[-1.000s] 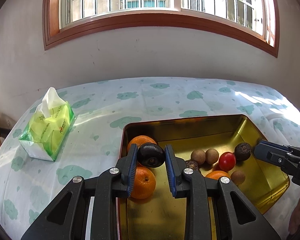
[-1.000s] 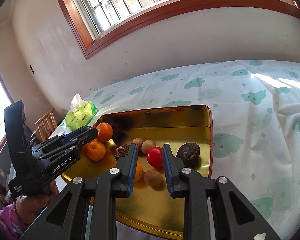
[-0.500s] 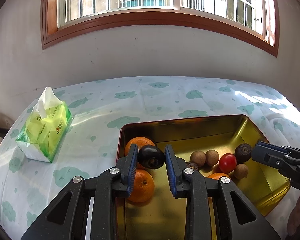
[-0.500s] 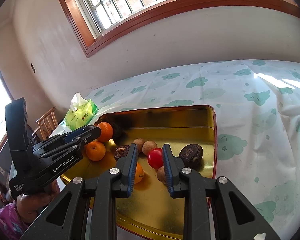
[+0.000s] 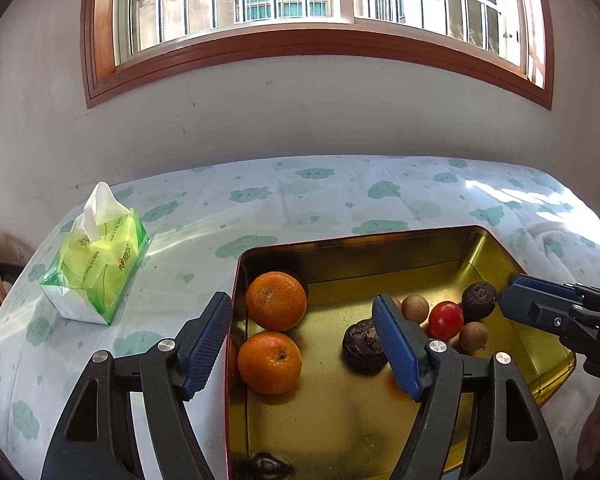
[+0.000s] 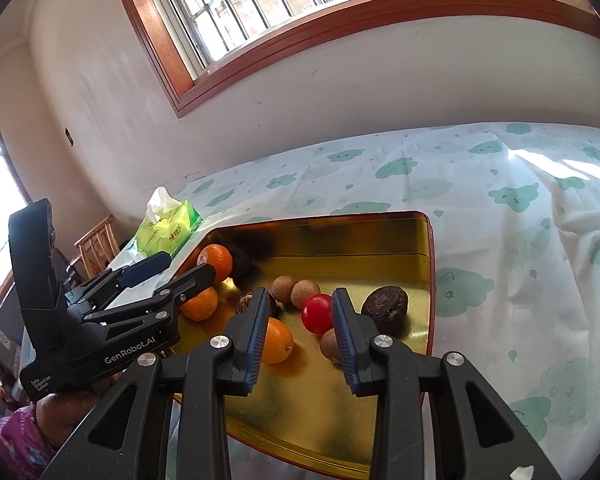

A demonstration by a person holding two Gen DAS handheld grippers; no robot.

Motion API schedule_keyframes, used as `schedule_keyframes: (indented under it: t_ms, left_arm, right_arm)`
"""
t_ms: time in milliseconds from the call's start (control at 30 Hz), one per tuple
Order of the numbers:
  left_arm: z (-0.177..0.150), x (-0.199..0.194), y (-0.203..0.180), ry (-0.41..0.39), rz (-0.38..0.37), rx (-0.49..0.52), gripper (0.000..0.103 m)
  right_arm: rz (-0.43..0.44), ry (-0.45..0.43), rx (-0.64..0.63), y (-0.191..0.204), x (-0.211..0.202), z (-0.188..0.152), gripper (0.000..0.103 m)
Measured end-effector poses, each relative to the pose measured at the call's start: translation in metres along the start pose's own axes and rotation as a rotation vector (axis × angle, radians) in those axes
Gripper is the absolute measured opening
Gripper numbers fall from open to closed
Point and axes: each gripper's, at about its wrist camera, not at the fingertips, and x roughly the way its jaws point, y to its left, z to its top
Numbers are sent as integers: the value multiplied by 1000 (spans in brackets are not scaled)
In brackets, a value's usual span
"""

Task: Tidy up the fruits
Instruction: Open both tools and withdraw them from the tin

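Observation:
A gold tray (image 5: 400,256) (image 6: 340,240) with a red rim holds the fruit. Two oranges (image 5: 275,301) (image 5: 269,362) lie at its left wall, a third orange (image 6: 276,340) nearer the middle. A red tomato (image 5: 445,319) (image 6: 318,313), brown longans (image 5: 415,308) (image 6: 283,288) and two dark wrinkled fruits (image 5: 362,345) (image 6: 385,309) lie beside it. A dark smooth fruit (image 5: 266,465) lies low in the tray. My left gripper (image 5: 308,344) (image 6: 168,268) is open and empty over the tray's left edge. My right gripper (image 6: 300,340) (image 5: 520,300) has its jaws apart, empty, just short of the tomato.
A green tissue pack (image 5: 96,268) (image 6: 168,230) sits on the cloud-print tablecloth (image 5: 340,196) left of the tray. A wooden chair (image 6: 96,244) stands beyond the table's left end. A wall with a window is behind the table.
My left gripper opened wide and let go of the dark smooth fruit, which now lies in the tray below it. My right gripper edged forward toward the tomato.

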Motion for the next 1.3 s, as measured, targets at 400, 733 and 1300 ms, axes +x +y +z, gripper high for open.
schedule_keyframes:
  t_ms: [400, 733, 1300]
  left_arm:
    - [-9, -49, -2, -52, 29, -6, 79]
    - [-32, -86, 4, -56, 47, -48, 79]
    - [-42, -173, 2, -185, 66, -74, 79]
  right_arm:
    - [-147, -71, 80, -46, -60, -7, 87]
    - [-272, -33, 141, -88, -100, -38, 88]
    - [-137, -172, -12, 51, -145, -52, 98]
